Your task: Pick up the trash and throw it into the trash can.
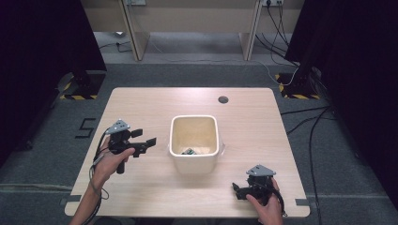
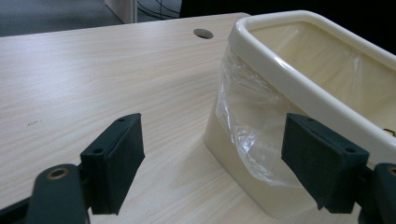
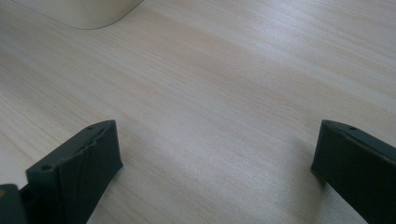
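Observation:
A cream plastic bin (image 1: 194,163) stands at the middle of the wooden table (image 1: 141,108). Clear plastic liner (image 2: 243,116) hangs over its near side. Something small and dark lies at the bin's bottom (image 1: 189,151); I cannot tell what it is. My left gripper (image 1: 144,138) hovers left of the bin, open, jaws pointing toward it with nothing between them. In the left gripper view the bin's rim (image 2: 289,70) rises just beyond the left gripper (image 2: 212,161). My right gripper (image 1: 237,190) rests low near the table's front right, open and holding nothing, and the right gripper (image 3: 215,163) frames bare wood.
A round cable hole (image 1: 223,99) sits near the table's far edge. Beyond the table are desk legs (image 1: 133,33), floor cables (image 1: 309,122) and dark stands with striped bases (image 1: 77,96). The bin's corner (image 3: 84,14) shows at the upper left of the right gripper view.

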Demonstrator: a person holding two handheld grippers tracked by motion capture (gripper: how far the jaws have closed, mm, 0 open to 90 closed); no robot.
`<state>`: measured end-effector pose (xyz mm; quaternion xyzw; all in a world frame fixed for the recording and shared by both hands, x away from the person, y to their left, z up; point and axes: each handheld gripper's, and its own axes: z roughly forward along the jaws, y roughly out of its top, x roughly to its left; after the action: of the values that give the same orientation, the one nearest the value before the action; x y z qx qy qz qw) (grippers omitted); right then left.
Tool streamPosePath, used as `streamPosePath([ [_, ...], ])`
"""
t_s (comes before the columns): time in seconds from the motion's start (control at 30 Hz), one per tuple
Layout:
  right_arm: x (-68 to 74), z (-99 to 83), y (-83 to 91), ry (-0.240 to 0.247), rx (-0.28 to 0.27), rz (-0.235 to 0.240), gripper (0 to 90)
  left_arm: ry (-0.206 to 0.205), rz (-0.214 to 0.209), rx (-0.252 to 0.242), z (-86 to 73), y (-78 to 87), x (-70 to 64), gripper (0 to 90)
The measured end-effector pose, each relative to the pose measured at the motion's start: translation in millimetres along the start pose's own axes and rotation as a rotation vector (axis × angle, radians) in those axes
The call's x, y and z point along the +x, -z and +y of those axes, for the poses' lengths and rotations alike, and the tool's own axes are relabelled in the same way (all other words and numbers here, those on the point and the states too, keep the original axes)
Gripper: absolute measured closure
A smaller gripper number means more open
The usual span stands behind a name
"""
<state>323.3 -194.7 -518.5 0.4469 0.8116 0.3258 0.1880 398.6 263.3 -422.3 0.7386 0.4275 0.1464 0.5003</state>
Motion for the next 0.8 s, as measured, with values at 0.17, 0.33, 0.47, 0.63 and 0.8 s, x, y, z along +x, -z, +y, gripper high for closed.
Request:
streamPosePath([
  [0.17,0.0,0.0,0.1,0.002,0.001,0.001,1.1,0.003,0.004,0.007,-7.5,-1.7,1.3,20.4],
  [0.33,0.0,0.0,0.0,0.002,0.001,0.001,1.0,0.0,0.009,0.022,-17.1,-4.2,2.2,20.5],
  [0.47,0.0,0.0,0.0,0.002,0.0,0.001,1.1,0.006,0.01,0.036,-24.4,-6.2,2.7,20.6],
  [0.63,0.0,0.0,0.0,0.002,0.001,0.001,1.0,0.009,0.013,0.056,-34.8,-10.2,2.0,20.6],
  [0.8,0.0,0.0,0.0,0.002,0.001,0.001,1.1,0.003,0.017,0.079,-44.3,-15.0,0.7,20.6],
])
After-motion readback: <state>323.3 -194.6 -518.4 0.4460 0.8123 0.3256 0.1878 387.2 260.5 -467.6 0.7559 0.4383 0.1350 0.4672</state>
